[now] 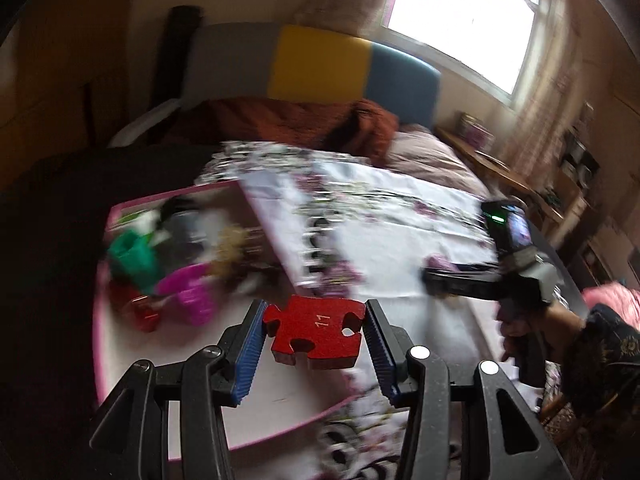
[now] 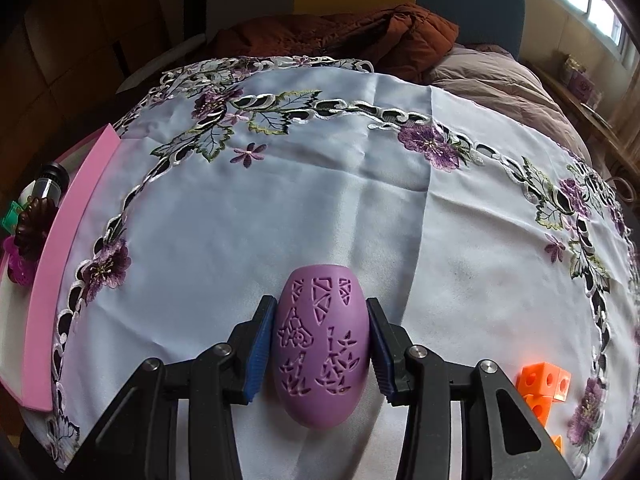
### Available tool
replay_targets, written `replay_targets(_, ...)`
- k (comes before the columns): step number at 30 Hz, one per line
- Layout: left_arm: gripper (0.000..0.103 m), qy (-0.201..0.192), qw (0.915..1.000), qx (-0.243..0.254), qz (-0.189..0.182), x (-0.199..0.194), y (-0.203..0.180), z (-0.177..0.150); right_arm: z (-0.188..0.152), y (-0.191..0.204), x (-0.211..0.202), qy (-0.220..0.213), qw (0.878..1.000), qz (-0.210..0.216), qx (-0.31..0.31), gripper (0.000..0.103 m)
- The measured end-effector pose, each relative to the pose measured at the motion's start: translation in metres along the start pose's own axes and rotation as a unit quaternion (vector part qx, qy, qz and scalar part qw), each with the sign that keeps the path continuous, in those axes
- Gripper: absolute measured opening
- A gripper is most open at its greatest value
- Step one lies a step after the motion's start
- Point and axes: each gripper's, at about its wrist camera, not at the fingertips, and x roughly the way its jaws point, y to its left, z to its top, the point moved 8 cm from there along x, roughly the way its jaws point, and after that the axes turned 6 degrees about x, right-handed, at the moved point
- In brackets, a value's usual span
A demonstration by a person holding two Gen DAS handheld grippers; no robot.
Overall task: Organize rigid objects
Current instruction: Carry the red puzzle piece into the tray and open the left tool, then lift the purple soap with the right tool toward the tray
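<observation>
Puzzle piece (image 1: 316, 334), red and stamped with an 11, sits clamped between the blue ribbed pads of the left gripper (image 1: 316, 338), carried in the air over the near right corner of the pink tray (image 1: 100, 344). It looks like a flat slab of wood or board: stiff, light, unlikely to break. The pads bear on its two side edges, which are interrupted by knobs and notches, so the contact is narrow and the piece could pivot if knocked. Its broad face lies roughly level and faces up, tilted slightly down to the right. It is about as wide as it is long, so no clear long axis shows; one knob points left toward the left pad.

The tray view is blurred, though a green block (image 1: 134, 258), a magenta item (image 1: 188, 292) and a small red thing (image 1: 146, 312) show at its left end.

An egg-shaped purple shell (image 2: 320, 350) with cut-out patterns is held by the right gripper (image 2: 320, 346), its jaws closed on the shell's sides, low over the embroidered tablecloth (image 2: 280, 208). It appears hollow, hard plastic, light, smooth and curved, so it may slip; squeezing across its widest part, as now, seems safest. Its long axis runs near to far, with the narrower end pointing far. Orange cubes (image 2: 544, 388) lie near on the right.
</observation>
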Motion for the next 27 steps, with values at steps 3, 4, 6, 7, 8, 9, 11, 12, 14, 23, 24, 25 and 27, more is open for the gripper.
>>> replay_targets(3,0.049,0.012,0.9986,-0.04,0.032,-0.003,0.043,-0.011,0.0,0.0,0.0,0.0,1.0,-0.002,-0.001,0.045)
replay_targets(4,0.049,0.016,0.9976,-0.052,0.042,-0.002,0.055,-0.014,0.001,0.0,0.0,0.001,1.0,-0.002,-0.002,0.045)
replay_targets(6,0.049,0.031,0.9947,-0.076,0.062,0.002,0.08,-0.023,0.001,0.0,0.0,0.001,1.0,-0.002,-0.002,0.045)
replay_targets(7,0.049,0.039,0.9934,-0.085,0.067,0.005,0.088,-0.027,0.001,0.0,0.0,0.001,1.0,-0.003,-0.003,0.045)
replay_targets(8,0.049,0.044,0.9922,-0.092,0.072,0.007,0.095,-0.03,0.001,0.0,0.001,0.001,1.0,-0.003,-0.003,0.045)
replay_targets(9,0.049,0.05,0.991,-0.096,0.079,0.011,0.101,-0.033,0.001,0.0,0.001,0.001,1.0,-0.004,-0.004,0.045)
replay_targets(11,0.049,0.057,0.99,-0.097,0.086,0.016,0.107,-0.034,0.001,0.0,0.0,0.002,1.0,-0.004,-0.004,0.045)
replay_targets(12,0.049,0.059,0.9898,-0.094,0.09,0.02,0.11,-0.035,0.001,0.0,0.0,0.002,1.0,-0.004,-0.004,0.045)
replay_targets(14,0.049,0.065,0.9894,-0.088,0.097,0.029,0.114,-0.036,0.001,0.001,0.0,0.002,1.0,-0.004,-0.005,0.045)
replay_targets(23,0.052,0.081,0.9876,-0.071,0.115,0.04,0.121,-0.042,0.001,0.001,0.0,0.002,1.0,-0.005,-0.005,0.045)
replay_targets(24,0.052,0.079,0.9874,-0.073,0.116,0.039,0.121,-0.042,0.001,0.0,0.0,0.002,1.0,-0.005,-0.005,0.045)
replay_targets(25,0.052,0.077,0.9874,-0.074,0.117,0.037,0.122,-0.042,0.001,0.0,0.0,0.002,1.0,-0.005,-0.006,0.045)
replay_targets(27,0.052,0.066,0.9884,-0.073,0.116,0.032,0.121,-0.039,0.001,0.001,0.0,0.002,1.0,-0.006,-0.007,0.045)
